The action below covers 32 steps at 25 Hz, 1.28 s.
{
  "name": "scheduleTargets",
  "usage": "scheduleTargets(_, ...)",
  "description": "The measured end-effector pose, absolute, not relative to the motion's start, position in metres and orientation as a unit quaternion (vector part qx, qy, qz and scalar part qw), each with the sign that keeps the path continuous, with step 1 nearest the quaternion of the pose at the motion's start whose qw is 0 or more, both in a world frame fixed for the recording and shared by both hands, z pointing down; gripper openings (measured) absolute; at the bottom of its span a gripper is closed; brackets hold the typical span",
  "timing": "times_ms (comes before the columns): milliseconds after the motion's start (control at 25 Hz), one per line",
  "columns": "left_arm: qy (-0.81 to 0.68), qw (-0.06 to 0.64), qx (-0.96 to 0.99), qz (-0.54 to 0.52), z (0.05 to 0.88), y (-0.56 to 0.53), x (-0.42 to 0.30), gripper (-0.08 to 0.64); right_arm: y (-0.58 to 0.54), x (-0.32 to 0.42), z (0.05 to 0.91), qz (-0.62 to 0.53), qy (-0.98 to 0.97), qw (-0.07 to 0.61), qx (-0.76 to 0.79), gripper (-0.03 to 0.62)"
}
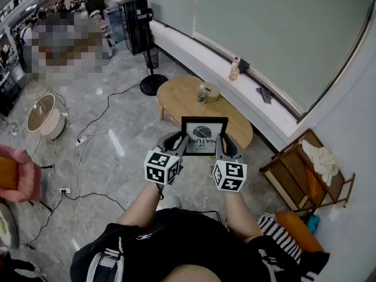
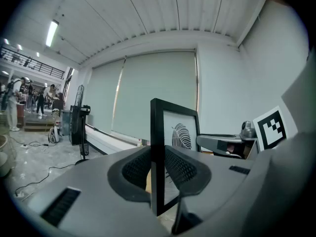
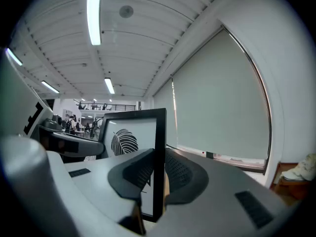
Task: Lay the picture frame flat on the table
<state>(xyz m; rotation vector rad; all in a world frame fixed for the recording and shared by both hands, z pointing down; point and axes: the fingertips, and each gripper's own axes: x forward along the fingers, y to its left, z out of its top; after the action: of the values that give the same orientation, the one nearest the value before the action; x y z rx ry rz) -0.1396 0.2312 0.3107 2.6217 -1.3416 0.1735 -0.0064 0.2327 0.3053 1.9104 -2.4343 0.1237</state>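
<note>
A black picture frame [image 1: 204, 134] with a leaf print is held upright in the air, in front of the oval wooden table [image 1: 176, 98]. My left gripper [image 1: 180, 140] is shut on the frame's left edge [image 2: 158, 157]. My right gripper [image 1: 221, 141] is shut on its right edge [image 3: 159, 162]. In the left gripper view the leaf print [image 2: 180, 135] faces the camera's right. In the right gripper view the print [image 3: 124, 142] shows to the left of the jaws. The frame's lower part is hidden behind the jaws.
On the table stand a small bottle [image 1: 201, 94] and a round roll of tape [image 1: 211, 91]. A bottle [image 1: 234, 69] stands on the window ledge. A fan [image 1: 148, 57] stands on the floor at left, a wooden rack [image 1: 305, 175] at right. Cables [image 1: 88, 135] run across the floor.
</note>
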Motion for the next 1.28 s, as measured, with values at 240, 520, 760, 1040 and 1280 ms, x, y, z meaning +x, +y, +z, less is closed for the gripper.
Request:
scheduleTargets(240,-0.452,0.092,0.886,0.054,0.312,0.22,-0.163,0.101,0.221,-0.029,0.307,0.046,-0.787,0.013,0.615,0.083)
scheduleTargets(520,-0.449,0.098,0.887,0.046,0.317,0.192,-0.197,0.101,0.195,-0.063,0.31,0.044,-0.788,0.023,0.613,0.084)
scheduleTargets(760,-0.438,0.096,0.892,0.046,0.319,0.158,-0.223,0.103,0.165,-0.089,0.313,0.047,-0.782,0.027,0.621,0.086)
scheduleTargets(1040,-0.428,0.112,0.896,0.046,0.333,0.136,-0.263,0.103,0.147,-0.13,0.325,0.052,-0.777,0.043,0.625,0.086)
scheduleTargets(1280,-0.418,0.127,0.898,0.046,0.344,0.119,-0.278,0.103,0.131,-0.145,0.335,0.063,-0.773,0.056,0.629,0.086)
